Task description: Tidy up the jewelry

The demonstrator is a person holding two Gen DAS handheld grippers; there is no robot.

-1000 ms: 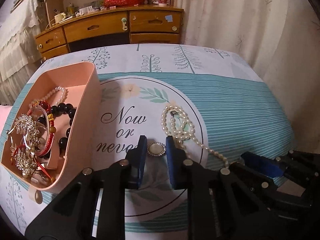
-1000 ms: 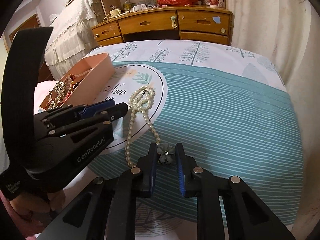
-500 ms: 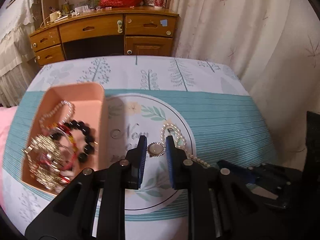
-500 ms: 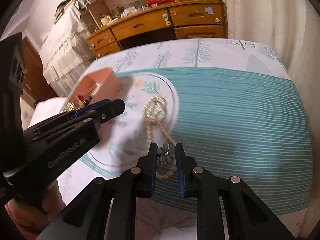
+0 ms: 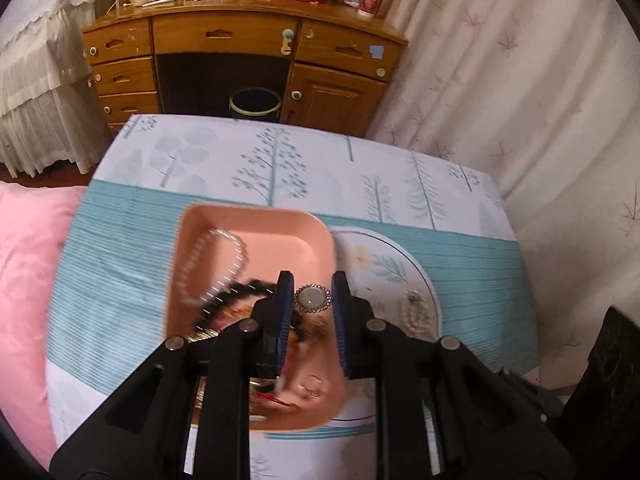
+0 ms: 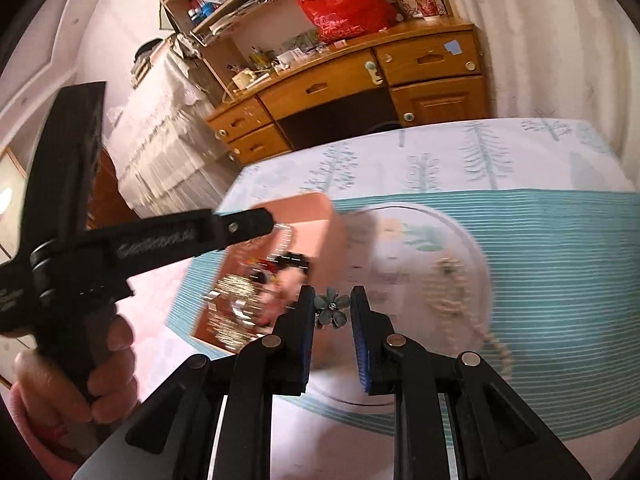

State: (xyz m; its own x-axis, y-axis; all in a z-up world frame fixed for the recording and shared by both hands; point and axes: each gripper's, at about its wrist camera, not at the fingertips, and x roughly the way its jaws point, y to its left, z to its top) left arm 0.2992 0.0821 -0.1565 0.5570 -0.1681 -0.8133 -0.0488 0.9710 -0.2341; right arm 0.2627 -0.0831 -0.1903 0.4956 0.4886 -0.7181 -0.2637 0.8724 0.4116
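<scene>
Left gripper jaws pinch round brooch by its rim above pink tray; right gripper jaws pinch flower brooch. Both look light, rigid, probably slippery.

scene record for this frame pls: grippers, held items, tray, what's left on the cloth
left gripper: shut on round brooch, above pink tray
right gripper: shut on flower brooch, beside the tray
tray contents: white bead strand, black bead bracelet, gold pieces, blurred
on tablecloth: pearl necklace
</scene>
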